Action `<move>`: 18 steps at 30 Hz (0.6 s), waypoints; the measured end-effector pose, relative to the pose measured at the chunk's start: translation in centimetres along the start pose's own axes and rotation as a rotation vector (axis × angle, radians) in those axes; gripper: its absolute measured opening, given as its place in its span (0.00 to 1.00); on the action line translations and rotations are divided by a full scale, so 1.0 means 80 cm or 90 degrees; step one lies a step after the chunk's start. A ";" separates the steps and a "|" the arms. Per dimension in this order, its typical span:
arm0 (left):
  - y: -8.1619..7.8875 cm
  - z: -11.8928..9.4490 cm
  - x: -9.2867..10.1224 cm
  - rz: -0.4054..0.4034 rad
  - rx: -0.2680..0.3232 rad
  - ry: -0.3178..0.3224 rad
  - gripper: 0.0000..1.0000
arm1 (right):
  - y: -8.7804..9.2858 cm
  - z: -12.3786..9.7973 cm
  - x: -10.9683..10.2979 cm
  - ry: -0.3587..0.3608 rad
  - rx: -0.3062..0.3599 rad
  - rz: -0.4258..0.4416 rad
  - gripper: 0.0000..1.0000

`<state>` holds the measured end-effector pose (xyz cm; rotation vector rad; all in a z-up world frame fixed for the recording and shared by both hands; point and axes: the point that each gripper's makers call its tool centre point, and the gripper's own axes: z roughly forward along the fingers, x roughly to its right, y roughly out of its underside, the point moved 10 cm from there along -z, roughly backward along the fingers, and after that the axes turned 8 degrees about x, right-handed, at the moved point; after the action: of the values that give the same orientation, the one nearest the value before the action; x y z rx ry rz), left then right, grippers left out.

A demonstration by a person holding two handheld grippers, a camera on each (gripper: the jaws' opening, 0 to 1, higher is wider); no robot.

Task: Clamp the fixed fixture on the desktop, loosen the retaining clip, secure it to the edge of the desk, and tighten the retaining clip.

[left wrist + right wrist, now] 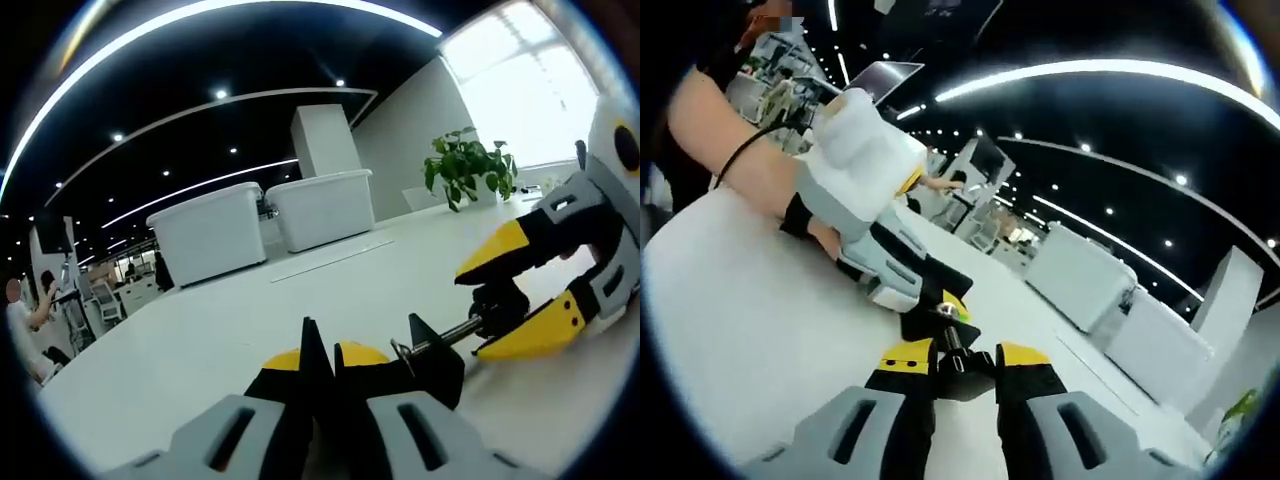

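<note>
A black clamp fixture (432,368) lies low on the white desk (190,340). My left gripper (320,355) is shut on the fixture's thin black body, with the yellow tips on either side of it. A metal screw rod (440,340) runs right from the fixture to a black knob (500,305). My right gripper (512,295) comes in from the right and is shut on that knob. In the right gripper view the knob (960,368) sits between my right gripper's (962,358) yellow tips. Beyond it, the fixture (940,300) is held by the left gripper (930,290) in a person's hand (750,170).
Two white lidded bins (210,232) (325,205) stand at the back of the desk, and a potted plant (465,165) sits near a bright window at the right. People sit at desks far left (30,310). The bins (1080,275) also show on the desk (730,330).
</note>
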<state>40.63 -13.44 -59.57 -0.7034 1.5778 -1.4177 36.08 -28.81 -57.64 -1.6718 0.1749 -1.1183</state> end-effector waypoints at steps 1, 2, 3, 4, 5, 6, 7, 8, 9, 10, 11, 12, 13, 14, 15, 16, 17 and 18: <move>0.000 0.000 0.000 0.001 0.000 0.000 0.09 | 0.002 0.000 0.001 -0.002 -0.009 0.025 0.27; 0.000 0.000 0.000 0.001 0.000 0.000 0.09 | 0.006 0.000 0.002 -0.005 -0.023 0.064 0.32; 0.000 0.000 0.000 0.001 0.000 0.000 0.09 | 0.009 -0.001 0.004 -0.010 -0.031 0.104 0.34; 0.000 0.000 0.000 0.001 0.000 0.000 0.09 | 0.013 -0.002 0.008 -0.004 -0.030 0.155 0.35; 0.000 0.000 0.000 0.001 0.000 0.000 0.09 | 0.014 -0.004 0.011 0.000 -0.017 0.194 0.35; 0.000 0.000 0.000 0.001 0.000 0.001 0.09 | 0.012 -0.006 0.013 0.002 0.003 0.238 0.34; 0.000 0.000 0.000 0.001 0.000 0.001 0.09 | 0.013 -0.007 0.018 0.001 0.033 0.294 0.35; 0.000 0.000 0.000 0.001 0.000 0.001 0.09 | 0.014 -0.012 0.022 0.008 0.036 0.355 0.35; 0.000 0.000 0.000 0.001 0.000 0.001 0.09 | 0.013 -0.013 0.030 0.018 0.059 0.385 0.35; 0.000 0.000 0.000 0.001 0.000 0.001 0.09 | 0.012 -0.016 0.037 0.031 0.080 0.416 0.34; 0.000 0.000 0.000 0.001 0.000 0.001 0.09 | 0.011 -0.017 0.042 0.039 0.095 0.446 0.33; 0.000 0.001 0.000 0.001 0.000 0.001 0.09 | 0.009 -0.020 0.042 0.046 0.102 0.461 0.31; 0.000 0.001 0.000 0.000 0.000 0.002 0.09 | 0.012 -0.020 0.044 0.047 0.094 0.475 0.28; 0.000 0.001 0.000 0.000 0.000 0.002 0.09 | 0.014 -0.020 0.043 0.044 0.082 0.490 0.26; 0.000 0.001 0.000 0.000 0.000 0.003 0.09 | 0.016 -0.018 0.042 0.035 0.077 0.497 0.25; 0.000 0.001 0.001 0.000 0.000 0.003 0.09 | 0.016 -0.018 0.041 0.028 0.076 0.499 0.25; -0.001 0.000 0.001 0.000 0.001 0.006 0.09 | 0.015 -0.017 0.041 0.021 0.076 0.502 0.25; -0.001 0.000 0.002 -0.001 0.001 0.009 0.09 | 0.014 -0.016 0.038 0.013 0.074 0.503 0.25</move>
<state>40.57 -13.58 -59.54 -0.6942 1.5872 -1.4277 37.25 -31.98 -56.81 -1.2936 0.7010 -0.5290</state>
